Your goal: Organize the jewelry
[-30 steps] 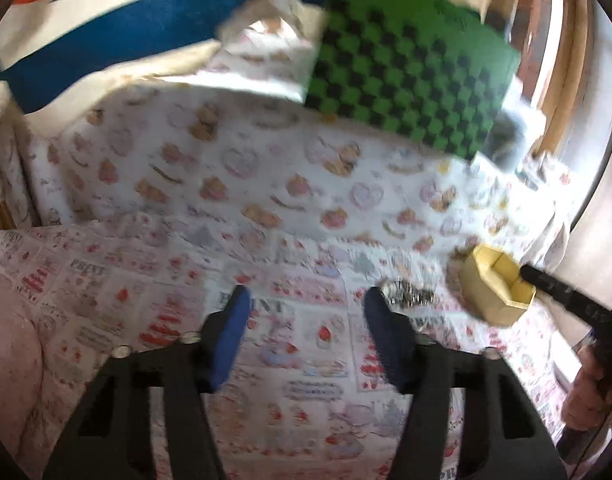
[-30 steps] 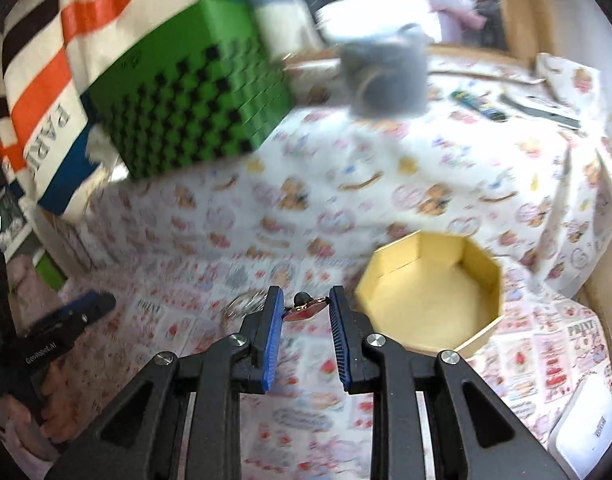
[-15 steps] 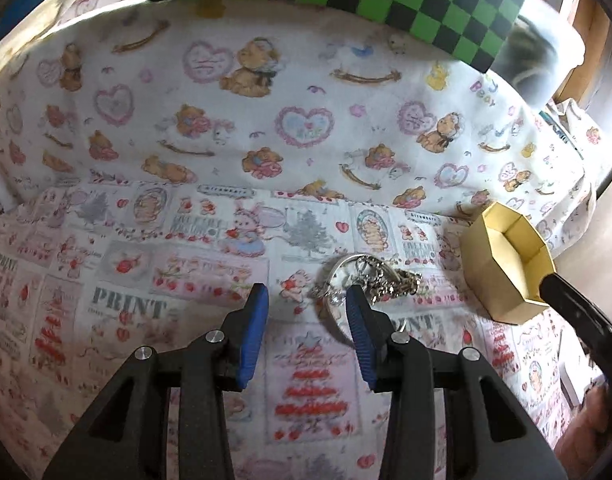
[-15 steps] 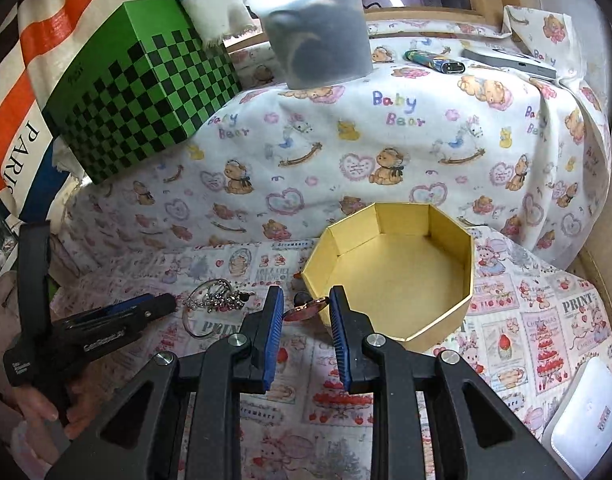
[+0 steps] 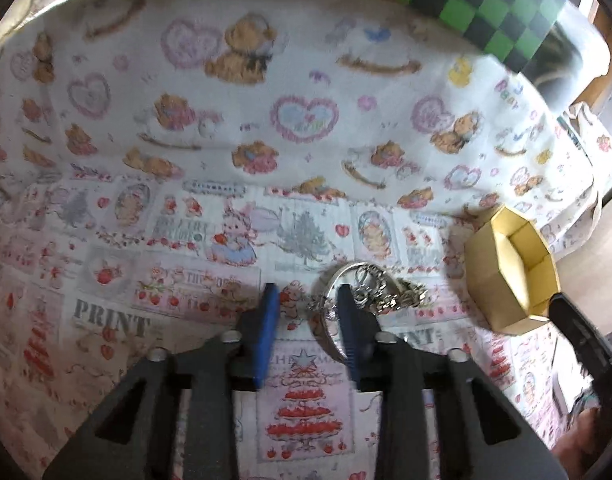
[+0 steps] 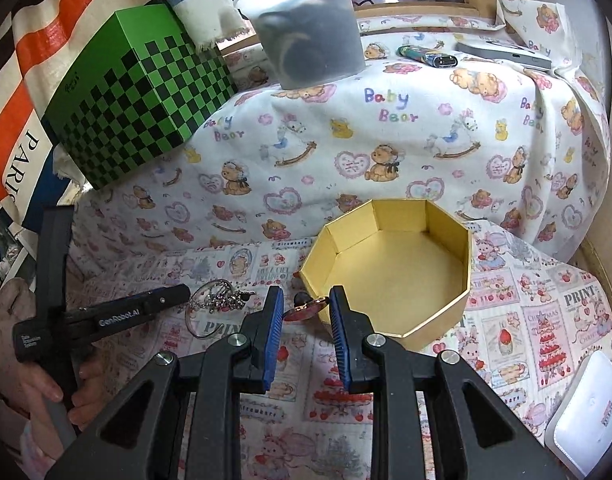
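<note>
1. You are, as I judge it, in the picking step: two pieces of jewelry lie on the printed cloth (image 6: 526,312) and the yellow box (image 6: 390,268) is empty.

2. Your right gripper (image 6: 304,312) sits low in the centre of the right wrist view. Its jaws stand a little apart, and a small red pendant (image 6: 306,307) is between the blue pads. Whether the pads really pinch it, I cannot tell.

3. The pendant is just beside the near wall of the box, slightly left of it. The next move, I think, calls for a firm close, then a short lift up and to the right over the rim.

4. Your left gripper (image 5: 308,312) is in the lower centre of the left wrist view, with jaws partly open and holding nothing. Its right pad lies over the silver ring with chain (image 5: 370,292), not around it.

5. In the right wrist view this ring (image 6: 216,304) is at lower left, near the left gripper's tip. To take it, shift the left gripper a little to the right so the ring comes between the pads.
</note>
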